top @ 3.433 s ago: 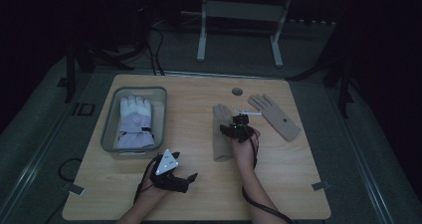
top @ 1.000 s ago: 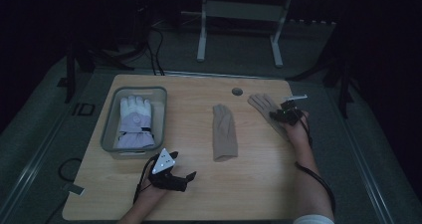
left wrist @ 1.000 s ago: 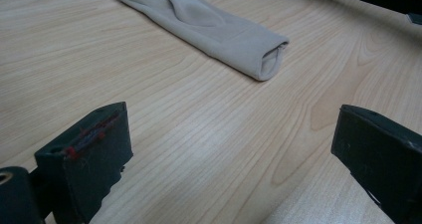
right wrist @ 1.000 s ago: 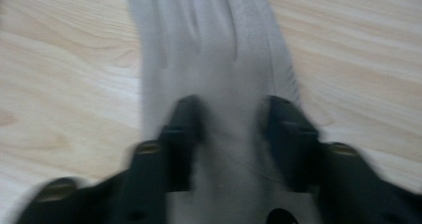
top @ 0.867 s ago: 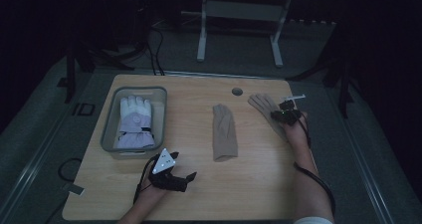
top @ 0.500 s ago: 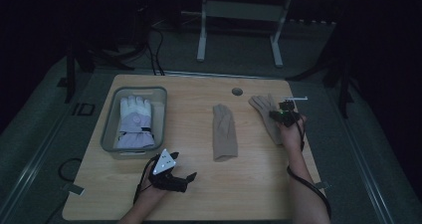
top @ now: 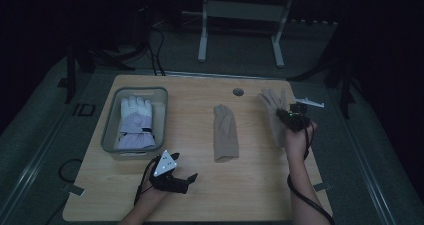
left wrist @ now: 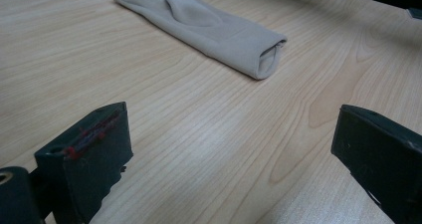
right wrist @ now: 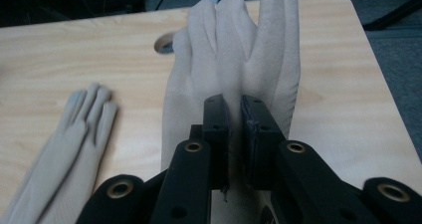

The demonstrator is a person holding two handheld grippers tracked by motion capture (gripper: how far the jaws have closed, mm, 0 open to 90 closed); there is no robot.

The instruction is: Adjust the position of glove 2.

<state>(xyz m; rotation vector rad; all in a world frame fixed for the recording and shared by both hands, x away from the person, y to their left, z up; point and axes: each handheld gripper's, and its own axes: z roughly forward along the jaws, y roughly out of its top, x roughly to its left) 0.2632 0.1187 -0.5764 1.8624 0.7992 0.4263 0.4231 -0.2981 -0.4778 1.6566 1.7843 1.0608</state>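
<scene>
Now | right gripper (right wrist: pixel 235 134): jaws clamped on beige glove (right wrist: pixel 234 64), far right of table (top: pixel 200 200) | left gripper (top: pixel 172 177): jaws held apart, near left

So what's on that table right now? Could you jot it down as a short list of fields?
surface: wooden table
right gripper: jaws pinched shut on the beige glove at the right
left gripper: jaws wide apart, nothing between them, low over the near edge
middle: second beige glove, lying flat, untouched
left side: grey bin holding a white glove
far edge: round hole in the tabletop
</scene>
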